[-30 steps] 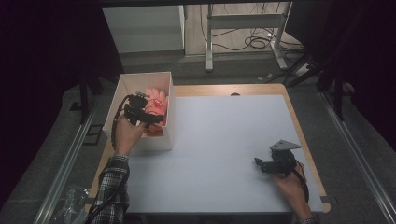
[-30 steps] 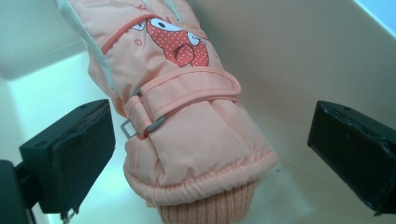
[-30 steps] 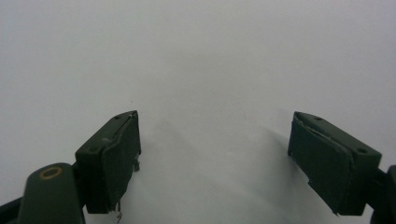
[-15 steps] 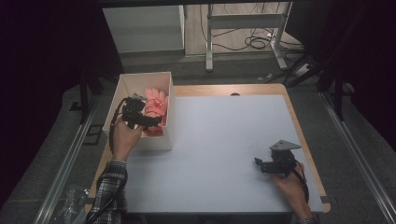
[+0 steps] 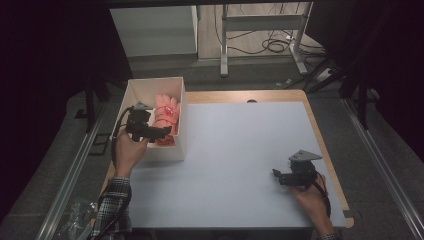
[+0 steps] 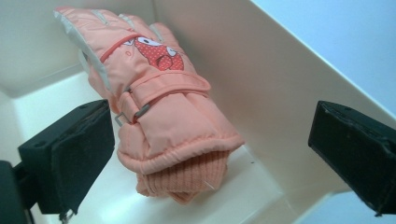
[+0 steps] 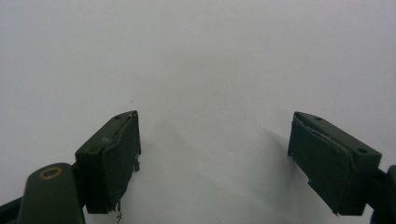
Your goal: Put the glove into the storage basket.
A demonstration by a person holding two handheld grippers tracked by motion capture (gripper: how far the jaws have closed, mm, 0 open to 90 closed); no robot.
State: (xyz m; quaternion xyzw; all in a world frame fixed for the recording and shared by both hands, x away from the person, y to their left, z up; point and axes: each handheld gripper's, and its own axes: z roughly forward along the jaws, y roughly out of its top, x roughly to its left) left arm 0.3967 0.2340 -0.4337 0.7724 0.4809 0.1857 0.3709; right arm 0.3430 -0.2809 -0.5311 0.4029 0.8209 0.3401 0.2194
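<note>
left gripper (image 6: 210, 154): jaws stood wide apart, one either side of the pink glove (image 6: 163, 107), gripping nothing; no contact could be confirmed. glove lay inside the white box (image 6: 280, 98), knit cuff toward the camera, close along the box wall. right gripper (image 7: 215, 158): jaws wide apart and empty, low over the bare white table (image 7: 210, 60). in the high view, box (image 5: 135, 95) sat at the table's left edge, right gripper (image 5: 276, 174) well apart, near the right corner.
</note>
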